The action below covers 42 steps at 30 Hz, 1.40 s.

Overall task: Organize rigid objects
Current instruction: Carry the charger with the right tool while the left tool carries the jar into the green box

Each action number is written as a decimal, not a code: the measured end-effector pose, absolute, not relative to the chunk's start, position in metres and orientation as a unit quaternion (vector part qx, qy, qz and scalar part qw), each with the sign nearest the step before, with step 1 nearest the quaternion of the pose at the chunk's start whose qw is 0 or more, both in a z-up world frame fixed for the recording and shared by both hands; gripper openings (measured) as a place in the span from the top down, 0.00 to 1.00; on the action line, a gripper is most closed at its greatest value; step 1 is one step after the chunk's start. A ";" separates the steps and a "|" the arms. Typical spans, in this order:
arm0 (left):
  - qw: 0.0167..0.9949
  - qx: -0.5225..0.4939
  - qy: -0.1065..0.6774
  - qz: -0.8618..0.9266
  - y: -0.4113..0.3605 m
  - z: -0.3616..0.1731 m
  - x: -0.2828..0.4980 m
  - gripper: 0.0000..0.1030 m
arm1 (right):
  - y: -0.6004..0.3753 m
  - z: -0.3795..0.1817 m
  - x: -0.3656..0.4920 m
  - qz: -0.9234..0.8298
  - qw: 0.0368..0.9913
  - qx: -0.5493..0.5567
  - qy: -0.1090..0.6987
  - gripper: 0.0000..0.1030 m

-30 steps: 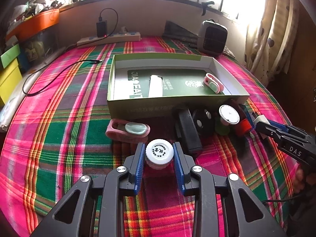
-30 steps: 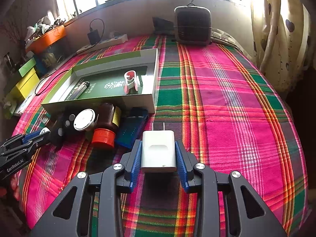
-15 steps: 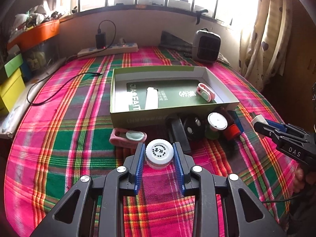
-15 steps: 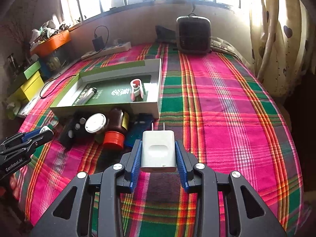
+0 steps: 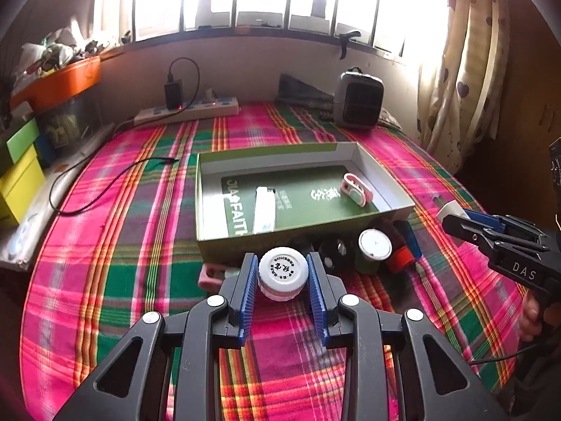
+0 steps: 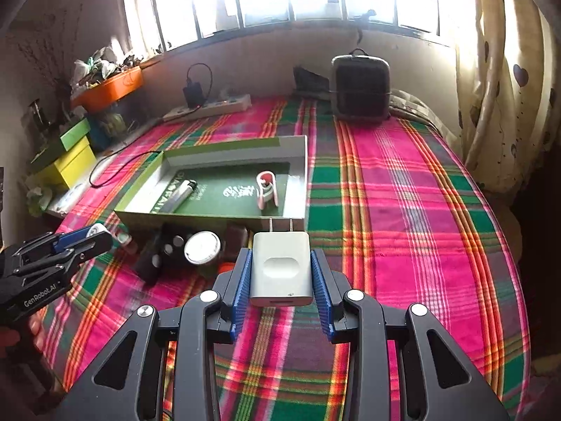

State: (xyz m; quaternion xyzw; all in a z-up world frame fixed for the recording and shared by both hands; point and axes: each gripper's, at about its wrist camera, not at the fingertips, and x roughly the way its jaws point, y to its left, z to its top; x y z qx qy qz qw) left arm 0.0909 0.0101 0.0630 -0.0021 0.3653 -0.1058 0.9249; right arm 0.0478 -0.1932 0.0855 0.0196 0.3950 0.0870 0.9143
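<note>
My left gripper [image 5: 282, 273] is shut on a small white jar [image 5: 282, 276] with a printed lid and holds it above the plaid cloth, short of the green box [image 5: 252, 242]. My right gripper [image 6: 281, 272] is shut on a white charger plug [image 6: 281, 269], prongs forward, also raised near the box [image 6: 210, 215]. The box holds a white lighter [image 5: 264, 207] and a pink clip [image 5: 357, 189]. In front of the box lie a pink clip [image 5: 210, 275], a black remote [image 6: 157, 256], a round white-lidded jar [image 5: 374, 245] and a brown bottle with a red cap [image 5: 399, 258].
A power strip with a black charger [image 5: 189, 110] and its cable lie at the back left. A grey heater [image 5: 357, 101] stands at the back right. Stacked yellow and green boxes [image 5: 17, 165] and an orange tray [image 5: 56, 80] line the left. Curtains hang at the right.
Both grippers have lifted and drawn back with their objects; the box and loose items look smaller and lower in view. The grips are unchanged.
</note>
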 end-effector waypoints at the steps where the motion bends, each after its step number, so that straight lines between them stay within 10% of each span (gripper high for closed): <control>1: 0.925 -0.005 0.365 -0.108 0.011 0.064 0.093 0.73 | -0.192 0.087 0.049 0.088 0.915 0.019 0.394 0.66; 42: 0.898 -0.022 0.425 -0.114 0.032 0.038 0.233 0.73 | -0.128 0.060 0.169 0.176 0.873 0.001 0.454 0.66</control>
